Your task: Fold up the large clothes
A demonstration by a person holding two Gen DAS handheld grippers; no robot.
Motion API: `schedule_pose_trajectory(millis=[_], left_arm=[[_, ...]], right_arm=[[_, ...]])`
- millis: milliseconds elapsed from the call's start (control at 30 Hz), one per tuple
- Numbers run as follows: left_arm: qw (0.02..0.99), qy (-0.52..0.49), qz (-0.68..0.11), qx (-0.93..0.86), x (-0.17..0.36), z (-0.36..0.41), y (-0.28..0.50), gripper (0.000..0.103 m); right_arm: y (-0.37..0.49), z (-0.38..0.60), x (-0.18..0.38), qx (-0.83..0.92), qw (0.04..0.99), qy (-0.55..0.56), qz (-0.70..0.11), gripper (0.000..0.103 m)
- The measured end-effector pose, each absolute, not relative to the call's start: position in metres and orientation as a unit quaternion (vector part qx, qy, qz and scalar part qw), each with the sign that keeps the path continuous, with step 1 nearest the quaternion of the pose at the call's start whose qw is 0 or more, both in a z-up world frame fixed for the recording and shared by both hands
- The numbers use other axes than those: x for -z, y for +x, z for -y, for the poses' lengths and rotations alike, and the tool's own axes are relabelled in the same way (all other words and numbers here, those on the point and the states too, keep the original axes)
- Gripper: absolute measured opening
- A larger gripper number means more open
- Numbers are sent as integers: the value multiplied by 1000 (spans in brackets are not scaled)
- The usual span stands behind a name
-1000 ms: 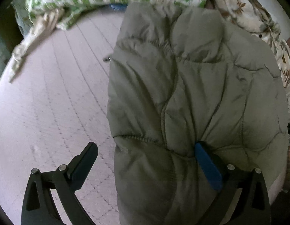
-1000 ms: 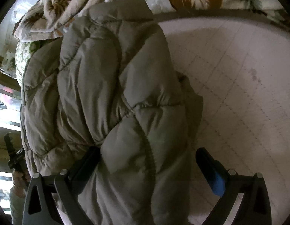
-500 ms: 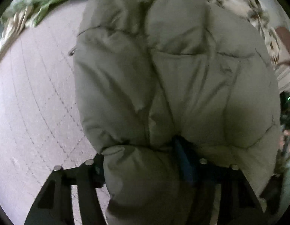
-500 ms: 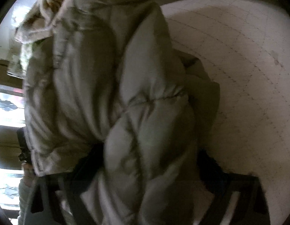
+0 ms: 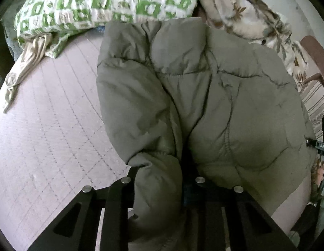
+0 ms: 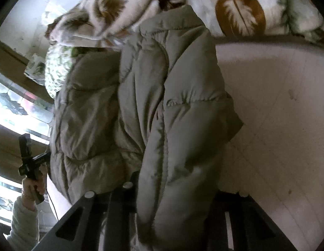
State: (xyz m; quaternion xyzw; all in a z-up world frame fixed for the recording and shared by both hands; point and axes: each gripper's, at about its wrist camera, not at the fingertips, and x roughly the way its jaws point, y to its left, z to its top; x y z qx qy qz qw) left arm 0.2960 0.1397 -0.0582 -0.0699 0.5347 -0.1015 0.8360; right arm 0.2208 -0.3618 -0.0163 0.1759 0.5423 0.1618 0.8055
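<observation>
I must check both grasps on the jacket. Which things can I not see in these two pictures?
- Left wrist view: the left tool fingertips are buried under the grey puffer jacket.
- Right wrist view: the right tool fingertips are covered by the jacket; the picture is blurred.
- Both views: the jacket's near hem is cut off by the bottom edge.
- The bed under the jacket is hidden.

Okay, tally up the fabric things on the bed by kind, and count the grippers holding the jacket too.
Puffer jacket: 1
Green-and-white patterned pillow: 1
Leaf-print quilt: 1
Beige cloth: 1
Grippers shut on the jacket: 2, the left gripper and the right gripper
Total: 6
</observation>
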Motion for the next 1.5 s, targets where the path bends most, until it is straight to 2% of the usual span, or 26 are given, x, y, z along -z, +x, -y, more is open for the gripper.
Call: schedule_pose_trajectory(millis=[167, 467, 667, 833, 933, 1000, 1100, 1267, 1367, 1500], left_arm=[[845, -68, -518, 113, 29, -143, 274, 25], [855, -62, -497, 132, -9, -150, 223, 25], [853, -46, -503, 132, -5, -148, 181, 25], [843, -26, -528, 99, 36, -149, 173, 25], [842, 1, -535, 68, 67, -145, 170, 29], [850, 13, -524, 53, 75, -141, 168, 34], [857, 47, -511, 39, 76, -132, 165, 40], [871, 31, -489, 12, 61, -141, 157, 58], [882, -1, -470, 3, 42, -154, 146, 60], [898, -32, -439, -4, 10, -161, 132, 69]], right_arm=[[204, 355, -18, -172, 819, 175, -519, 28], [162, 355, -44, -189, 824, 157, -510, 28], [123, 351, -43, -189, 825, 139, -514, 28], [104, 348, -17, -156, 823, 118, -533, 28], [102, 347, 14, -115, 820, 112, -550, 36], [102, 349, 34, -89, 821, 109, -553, 55], [100, 356, 51, -71, 824, 125, -548, 71], [94, 366, 50, -66, 825, 142, -543, 75], [87, 368, 34, -55, 833, 127, -535, 76], [73, 362, 3, -47, 851, 105, -512, 76]])
